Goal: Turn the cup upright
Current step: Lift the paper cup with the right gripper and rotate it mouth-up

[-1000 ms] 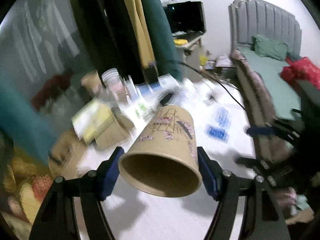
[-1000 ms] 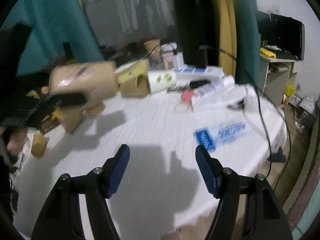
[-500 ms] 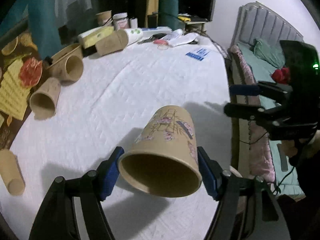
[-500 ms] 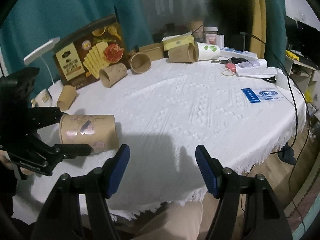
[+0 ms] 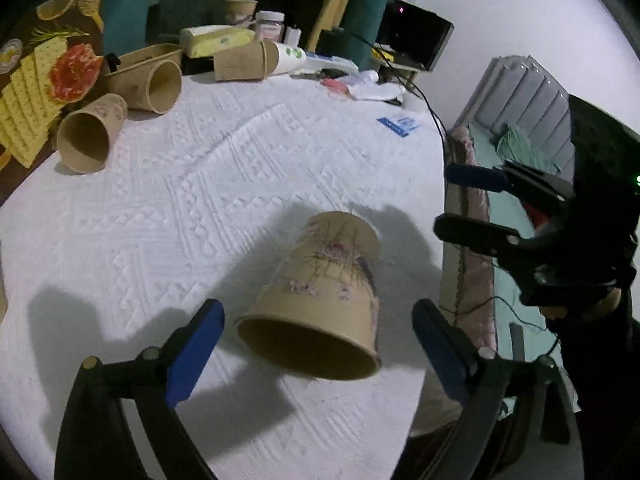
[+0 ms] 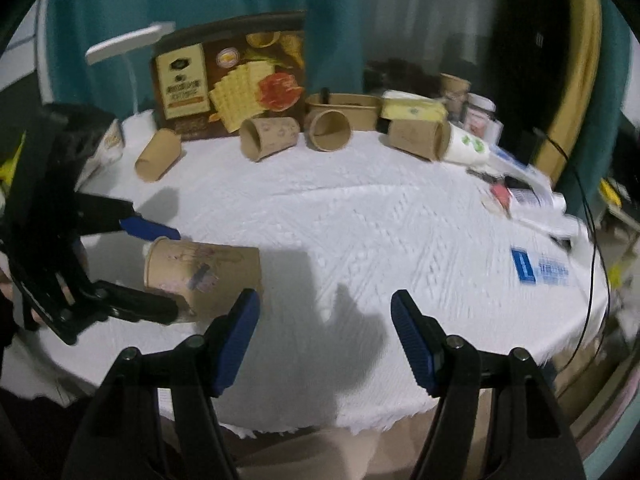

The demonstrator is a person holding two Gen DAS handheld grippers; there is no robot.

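Cup (image 5: 320,304) lies untouched between wide-open left fingers (image 5: 192,344).

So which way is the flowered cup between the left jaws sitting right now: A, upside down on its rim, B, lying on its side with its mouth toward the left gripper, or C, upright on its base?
B: the cup lies sideways on the tablecloth, its open mouth facing the left gripper.

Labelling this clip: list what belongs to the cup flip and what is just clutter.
Job: flowered cup, lying on its side; open left gripper.
Lying about: other cups, cracker box, blue leaflet, idle right gripper.
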